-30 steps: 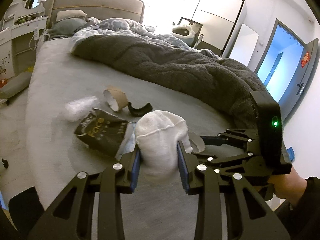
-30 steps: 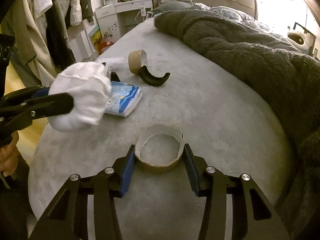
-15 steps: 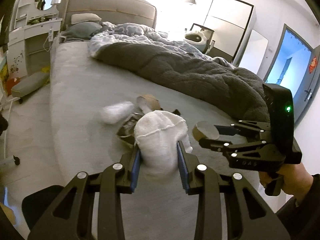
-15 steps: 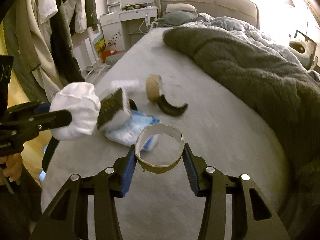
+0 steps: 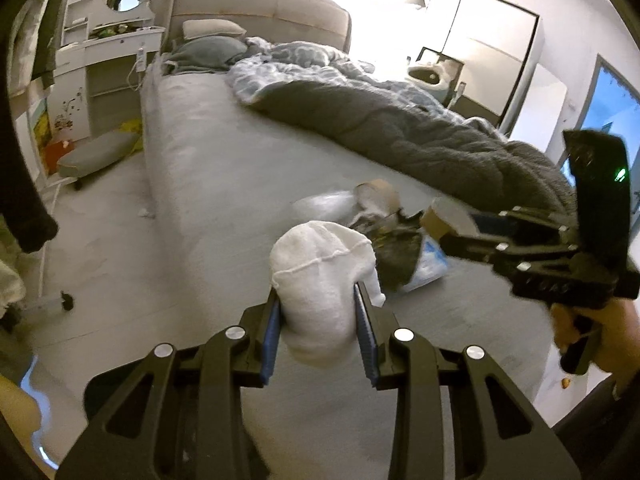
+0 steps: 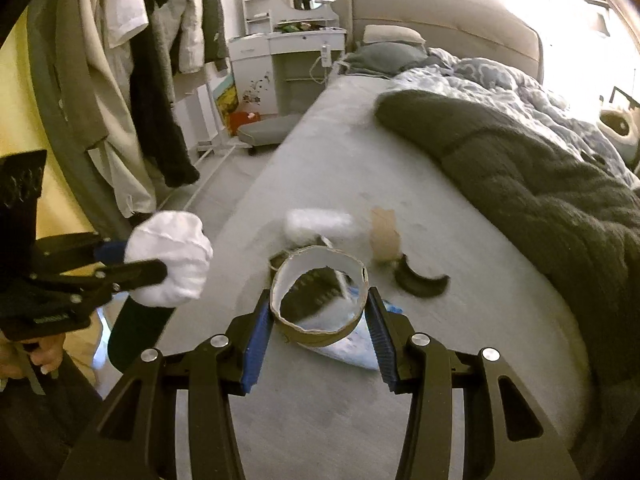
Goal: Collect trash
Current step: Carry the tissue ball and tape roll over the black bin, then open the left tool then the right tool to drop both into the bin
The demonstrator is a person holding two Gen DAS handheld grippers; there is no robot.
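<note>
My left gripper (image 5: 318,312) is shut on a crumpled white wad of cloth or paper (image 5: 320,276), held above the near edge of the bed. My right gripper (image 6: 318,312) is shut on a torn cardboard ring (image 6: 316,334), which it holds clear of the mattress. Each wrist view also shows the other hand: the right gripper (image 5: 456,226) with the cardboard ring (image 5: 442,220), and the left gripper (image 6: 140,258) with the white wad (image 6: 172,256). On the bed lie a dark snack bag (image 5: 396,252), a blue-white packet (image 6: 360,348), a white plastic wad (image 6: 320,222), a cardboard tube (image 6: 384,234) and a black curved piece (image 6: 418,280).
A thick grey blanket (image 6: 540,184) covers the right side of the bed (image 5: 224,152). Clothes hang on a rack (image 6: 132,80) at the left, with a white vanity (image 6: 292,52) and a low grey stool (image 5: 96,154) beyond. A dark rounded object (image 6: 136,332) sits below the left gripper.
Both grippers have drawn back from the trash pile with their loads still gripped. The right one has lifted its ring off the mattress. The bed and floor at the left have come into view.
</note>
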